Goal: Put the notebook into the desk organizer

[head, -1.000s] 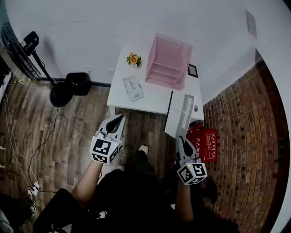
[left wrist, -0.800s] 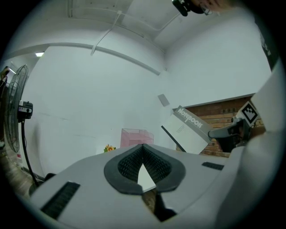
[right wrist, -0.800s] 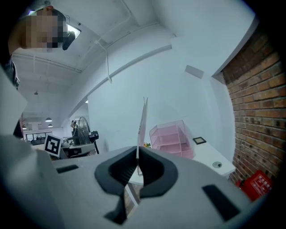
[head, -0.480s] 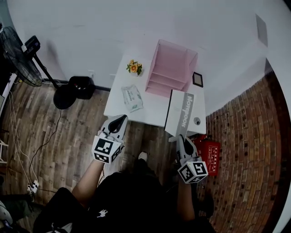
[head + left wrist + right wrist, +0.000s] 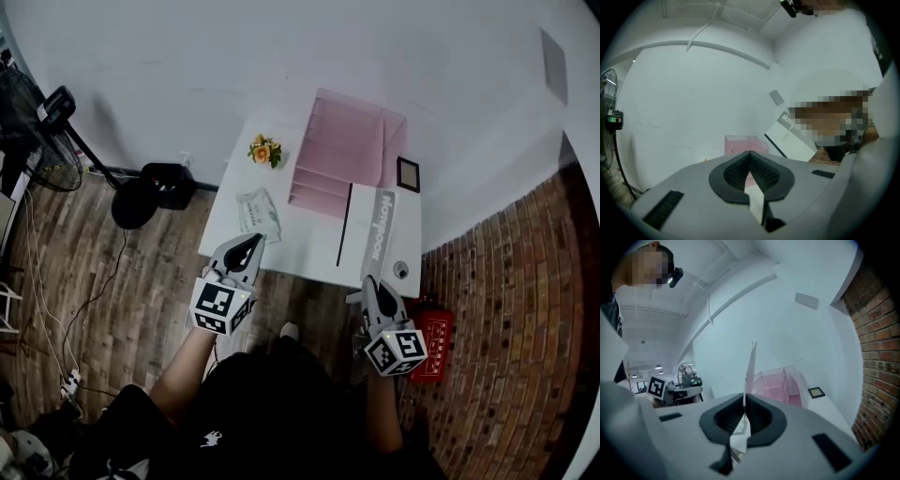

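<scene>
The pink desk organizer (image 5: pixel 342 150) stands at the back of the white table (image 5: pixel 291 258), against the wall. My right gripper (image 5: pixel 372 282) is shut on the lower edge of the white-and-grey notebook (image 5: pixel 368 234), which it holds upright over the table's right part, just in front of the organizer. In the right gripper view the notebook (image 5: pixel 750 364) rises edge-on from between the pads, with the organizer (image 5: pixel 780 383) beyond it. My left gripper (image 5: pixel 246 249) hovers at the table's front left edge, shut and holding nothing. In the left gripper view, the organizer (image 5: pixel 740 143) and notebook (image 5: pixel 790 138) show beyond the jaws.
On the table are a small flower pot (image 5: pixel 262 150), a tissue packet (image 5: pixel 251 213), a small black frame (image 5: pixel 408 174) and a round item (image 5: pixel 401 270). A fan stand (image 5: pixel 131 202) and a black box (image 5: pixel 167 178) sit on the floor at left, a red crate (image 5: pixel 434 323) at right by the brick.
The table has come nearer. My right gripper has carried the notebook forward over the table toward the organizer and turned it more upright. The left gripper stays shut.
</scene>
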Tool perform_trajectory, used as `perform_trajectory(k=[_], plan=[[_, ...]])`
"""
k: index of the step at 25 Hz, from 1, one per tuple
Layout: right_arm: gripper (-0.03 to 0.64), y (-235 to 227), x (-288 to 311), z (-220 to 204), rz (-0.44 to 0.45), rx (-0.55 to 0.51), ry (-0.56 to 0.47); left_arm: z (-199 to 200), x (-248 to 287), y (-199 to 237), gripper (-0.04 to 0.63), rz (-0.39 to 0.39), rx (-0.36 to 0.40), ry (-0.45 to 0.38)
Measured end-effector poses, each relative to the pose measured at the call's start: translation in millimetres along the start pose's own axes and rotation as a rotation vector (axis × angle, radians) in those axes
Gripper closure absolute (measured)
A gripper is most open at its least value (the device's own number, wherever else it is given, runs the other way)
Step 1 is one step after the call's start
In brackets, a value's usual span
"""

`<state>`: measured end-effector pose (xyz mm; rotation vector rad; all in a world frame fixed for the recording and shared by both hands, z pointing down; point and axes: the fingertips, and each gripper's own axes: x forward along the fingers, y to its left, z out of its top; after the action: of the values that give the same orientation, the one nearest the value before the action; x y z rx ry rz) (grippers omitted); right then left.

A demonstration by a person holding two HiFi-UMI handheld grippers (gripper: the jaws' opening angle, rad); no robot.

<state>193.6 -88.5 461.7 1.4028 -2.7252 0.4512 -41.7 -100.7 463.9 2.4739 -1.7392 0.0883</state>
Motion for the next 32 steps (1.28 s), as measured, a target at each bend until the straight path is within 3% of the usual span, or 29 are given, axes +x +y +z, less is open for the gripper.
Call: perform_trajectory(k=[13, 21, 32], plan=[[0.607, -54.9, 59.6, 13.8, 0.144, 0.006, 0.023, 9.8, 74.8, -6.5, 0.592, 0.087, 0.015, -0.006], [0.607, -68.2, 90.5, 29.6, 0.188, 0.022, 0.014, 13.8, 103.7, 3.4, 0.592, 0.123, 0.030, -0.009], [0.607, -54.1, 139.7, 41.2, 0.165, 0.033, 0.024, 23.2, 139.2, 36.9, 0.592, 0.042, 0.016, -0.010]])
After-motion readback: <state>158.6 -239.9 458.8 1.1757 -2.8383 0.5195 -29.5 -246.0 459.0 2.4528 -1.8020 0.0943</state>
